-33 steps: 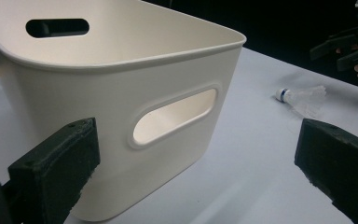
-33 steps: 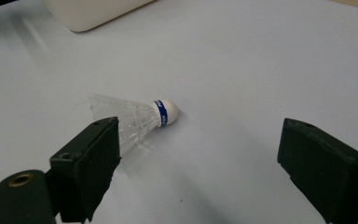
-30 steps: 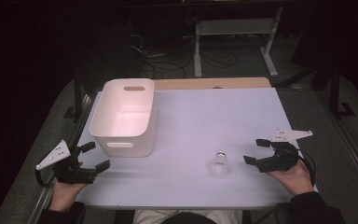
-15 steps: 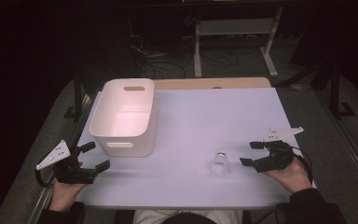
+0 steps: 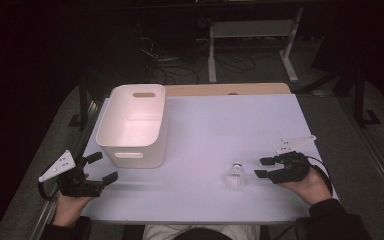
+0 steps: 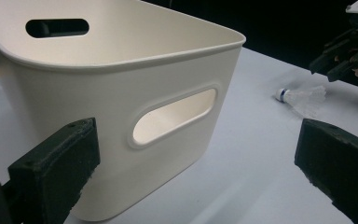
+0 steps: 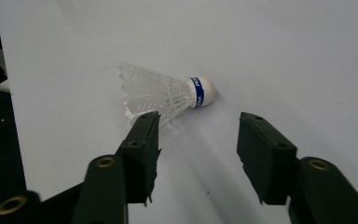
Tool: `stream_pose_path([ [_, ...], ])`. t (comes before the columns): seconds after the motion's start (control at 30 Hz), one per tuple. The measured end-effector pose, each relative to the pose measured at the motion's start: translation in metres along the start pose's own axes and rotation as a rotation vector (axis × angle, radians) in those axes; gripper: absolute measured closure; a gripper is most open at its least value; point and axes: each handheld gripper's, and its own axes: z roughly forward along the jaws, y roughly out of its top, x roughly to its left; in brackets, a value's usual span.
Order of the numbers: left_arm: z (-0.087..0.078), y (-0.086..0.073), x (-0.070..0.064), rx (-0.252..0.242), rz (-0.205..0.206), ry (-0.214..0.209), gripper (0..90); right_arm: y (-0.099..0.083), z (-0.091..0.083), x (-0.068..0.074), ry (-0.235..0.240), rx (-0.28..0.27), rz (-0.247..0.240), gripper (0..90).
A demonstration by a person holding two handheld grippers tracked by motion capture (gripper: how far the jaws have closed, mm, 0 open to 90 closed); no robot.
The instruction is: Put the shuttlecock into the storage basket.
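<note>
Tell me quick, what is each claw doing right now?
Left gripper: open, holding nothing, beside the bin.
Right gripper: open, holding nothing, near the shuttlecock.

The high view looks forward and down over the table (image 5: pixel 205 130). Each gripper view sits low and close; all three share the shuttlecock (image 5: pixel 235 176).

Smooth matt white plastic bin (image 5: pixel 132 125), translucent feathery shuttlecock (image 7: pixel 165 93), matt pale table (image 5: pixel 230 125)

White bin (image 5: pixel 132 125) on pale table (image 5: pixel 220 120), far left.
</note>
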Motion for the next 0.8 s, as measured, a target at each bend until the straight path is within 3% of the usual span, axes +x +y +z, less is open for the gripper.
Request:
stream_pose_path([
  [0.7,0.0,0.0,0.0,0.002,0.002,-0.004,0.0,0.003,0.017,0.002,0.101,0.111,-0.051,88.2],
  [0.8,0.0,0.0,0.0,0.001,0.002,-0.004,0.0,0.003,0.02,0.002,0.114,0.135,-0.051,88.7],
])
